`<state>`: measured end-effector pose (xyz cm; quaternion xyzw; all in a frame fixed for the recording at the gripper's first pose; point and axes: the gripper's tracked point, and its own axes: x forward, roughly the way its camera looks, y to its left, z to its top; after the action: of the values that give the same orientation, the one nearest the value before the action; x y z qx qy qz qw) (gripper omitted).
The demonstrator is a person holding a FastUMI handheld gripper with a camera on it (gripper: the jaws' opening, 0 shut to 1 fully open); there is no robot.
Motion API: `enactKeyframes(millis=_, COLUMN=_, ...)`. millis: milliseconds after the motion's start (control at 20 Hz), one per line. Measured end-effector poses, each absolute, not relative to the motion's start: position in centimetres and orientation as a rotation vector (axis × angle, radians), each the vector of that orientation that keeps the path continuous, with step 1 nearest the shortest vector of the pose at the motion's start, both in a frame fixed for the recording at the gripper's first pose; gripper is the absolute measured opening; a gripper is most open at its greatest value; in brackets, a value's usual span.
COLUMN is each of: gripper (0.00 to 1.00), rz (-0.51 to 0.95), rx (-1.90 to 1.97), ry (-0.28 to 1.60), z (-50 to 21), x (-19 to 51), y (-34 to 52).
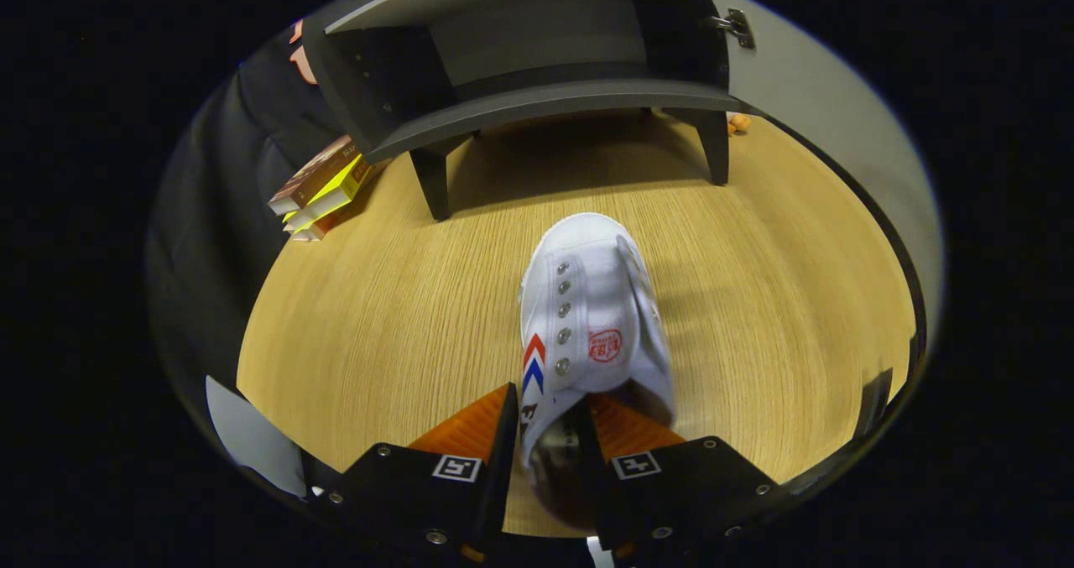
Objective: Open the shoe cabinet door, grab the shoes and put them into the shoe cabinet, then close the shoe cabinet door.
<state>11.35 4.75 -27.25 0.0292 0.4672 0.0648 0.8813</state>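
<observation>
The gripper [547,421] pinches the shoe [591,316] by its heel wall only; the shoe may twist loose short of the cabinet [537,102].

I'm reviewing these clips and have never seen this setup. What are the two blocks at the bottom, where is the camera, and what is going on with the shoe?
The camera rides on a hand-held gripper that a person carries; no robot arm is involved. The two blocks are its fingers, looking forward. They are clamped on the side wall at the heel of a white shoe, one finger outside, one inside the opening. Beyond the shoe, on the wooden surface, stands a dark shoe cabinet with its door swung open. Some boxes lie beside the cabinet's leg.
</observation>
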Motion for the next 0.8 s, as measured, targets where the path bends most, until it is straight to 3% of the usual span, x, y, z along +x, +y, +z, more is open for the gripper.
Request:
enactKeyframes(millis=200, gripper=0.39, rz=0.140, rx=0.043, ry=0.937, z=-27.3, x=12.1, y=4.3)
enactKeyframes(millis=300, gripper=0.25, rz=0.161, rx=0.066, ry=0.945, z=-27.6, x=12.2, y=5.1)
enactKeyframes(millis=350, gripper=0.12, rz=0.176, rx=0.074, ry=0.950, z=-27.4, x=12.0, y=5.4)
enactKeyframes(millis=450, gripper=0.05, rz=0.201, rx=0.051, ry=0.936, z=-27.3, x=12.2, y=5.1)
enactKeyframes(millis=800, gripper=0.00, rz=0.179, rx=0.097, ry=0.905, z=-26.1, x=12.9, y=5.5)
